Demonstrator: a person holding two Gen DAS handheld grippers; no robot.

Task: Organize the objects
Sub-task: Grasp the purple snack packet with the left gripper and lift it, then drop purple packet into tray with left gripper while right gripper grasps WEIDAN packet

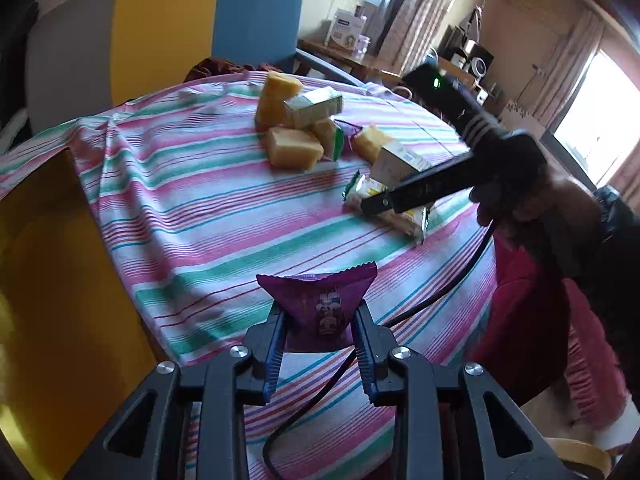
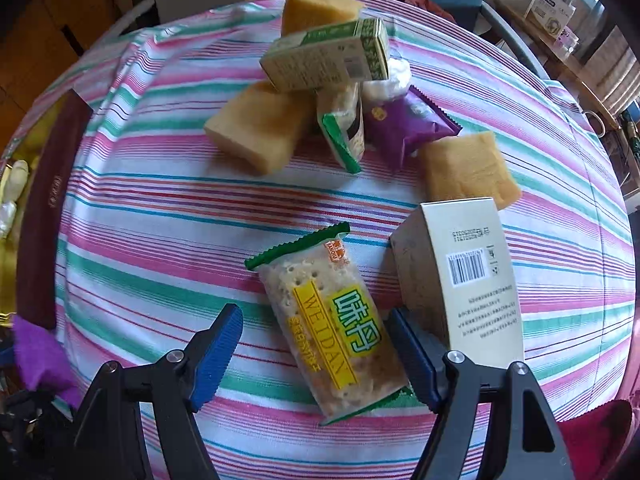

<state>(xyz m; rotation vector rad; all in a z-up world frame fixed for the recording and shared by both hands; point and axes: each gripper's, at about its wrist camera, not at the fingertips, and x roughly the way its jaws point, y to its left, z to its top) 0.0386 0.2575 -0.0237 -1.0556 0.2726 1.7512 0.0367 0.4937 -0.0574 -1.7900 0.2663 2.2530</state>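
Observation:
My left gripper (image 1: 319,316) is shut on a purple snack packet (image 1: 320,304) and holds it above the striped tablecloth (image 1: 192,208). My right gripper (image 2: 316,320) is open, its blue fingers on either side of a green-and-yellow cracker packet (image 2: 332,328) that lies on the cloth; it also shows in the left wrist view (image 1: 376,204) over that packet (image 1: 400,216). A beige carton (image 2: 468,280) stands just right of the crackers. Farther back lies a pile: yellow sponge cakes (image 2: 256,128), a green carton (image 2: 328,56), another cracker packet (image 2: 344,132) and a second purple packet (image 2: 404,124).
A yellow tray with a dark brown rim (image 2: 44,216) sits at the table's left edge, also in the left wrist view (image 1: 48,280). A blue and yellow chair (image 1: 208,28) stands behind the table. A black cable (image 1: 440,292) hangs from the right gripper.

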